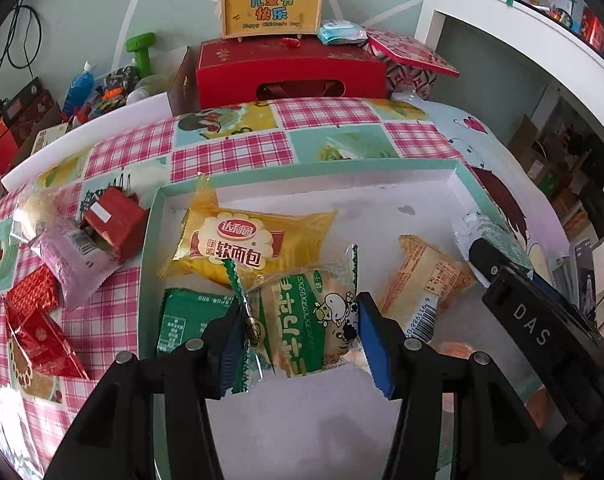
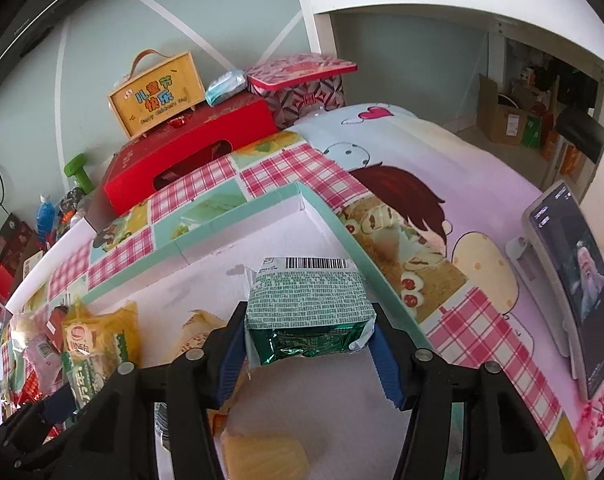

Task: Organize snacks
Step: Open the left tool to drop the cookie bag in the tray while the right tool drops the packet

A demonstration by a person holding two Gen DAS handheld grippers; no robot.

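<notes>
A shallow white box with a teal rim lies on the checked tablecloth. In it are a yellow bread packet, a flat green packet and a beige packet. My left gripper hovers over the box's near part, shut on a green-and-white packet with a cow print that spans both blue pads. My right gripper is shut on a blocky green foil packet, barcode facing up, just above the box's right side. The left wrist view shows that right gripper at the right.
Outside the box on the left lie a pink packet, a small red carton and red foil packets. A red gift box and yellow case stand at the back. A tablet on a stand is at the right.
</notes>
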